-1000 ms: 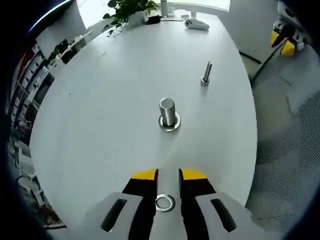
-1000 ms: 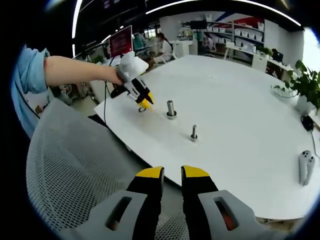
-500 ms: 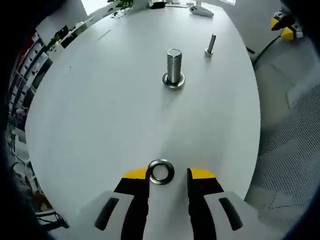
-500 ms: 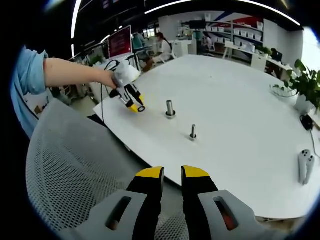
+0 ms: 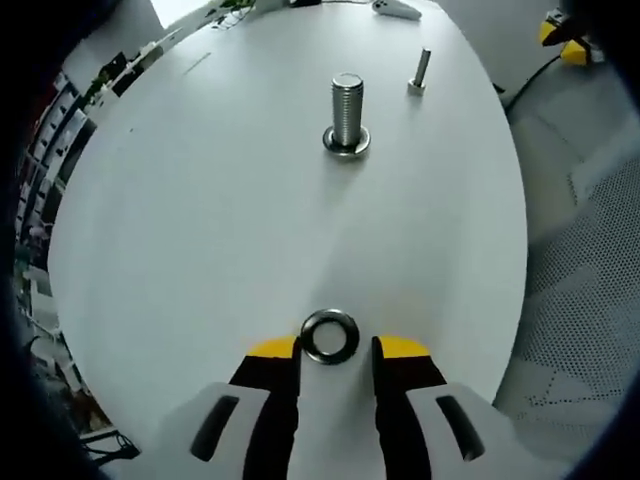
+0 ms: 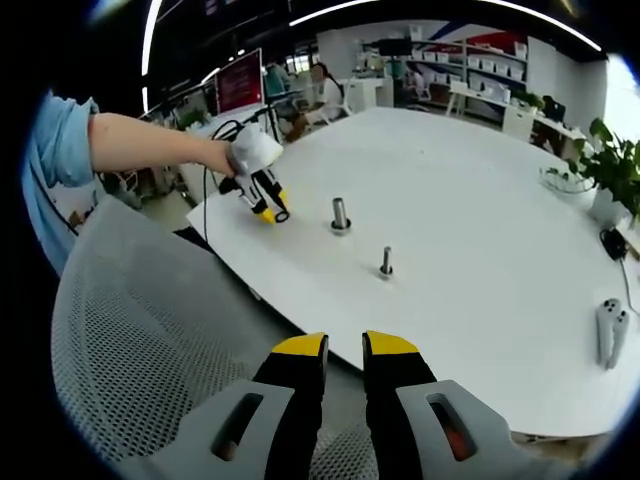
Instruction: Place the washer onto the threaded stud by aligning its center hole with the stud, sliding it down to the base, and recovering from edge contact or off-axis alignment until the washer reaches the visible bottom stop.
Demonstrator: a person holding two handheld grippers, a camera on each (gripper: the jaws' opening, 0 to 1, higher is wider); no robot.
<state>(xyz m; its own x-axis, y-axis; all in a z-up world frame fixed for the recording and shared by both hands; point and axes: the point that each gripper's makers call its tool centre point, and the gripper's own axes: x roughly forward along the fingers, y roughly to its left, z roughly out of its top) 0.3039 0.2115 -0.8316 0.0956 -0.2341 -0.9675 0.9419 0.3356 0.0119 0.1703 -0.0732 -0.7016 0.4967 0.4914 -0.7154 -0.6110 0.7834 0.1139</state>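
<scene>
left gripper (image 5: pixel 336 345) grips the washer (image 5: pixel 330 336) between its yellow tips above the white table (image 5: pixel 200 220); the threaded stud (image 5: pixel 346 112) stands upright well ahead of the jaws, a thinner bolt (image 5: pixel 419 70) beyond. right gripper (image 6: pixel 344 345), jaws narrow and holding nothing, hangs over a mesh chair (image 6: pixel 140 330).

Bright, even overhead light whitens the table (image 5: pixel 200 200), shadows stay soft, and fisheye bending smears the edges.
</scene>
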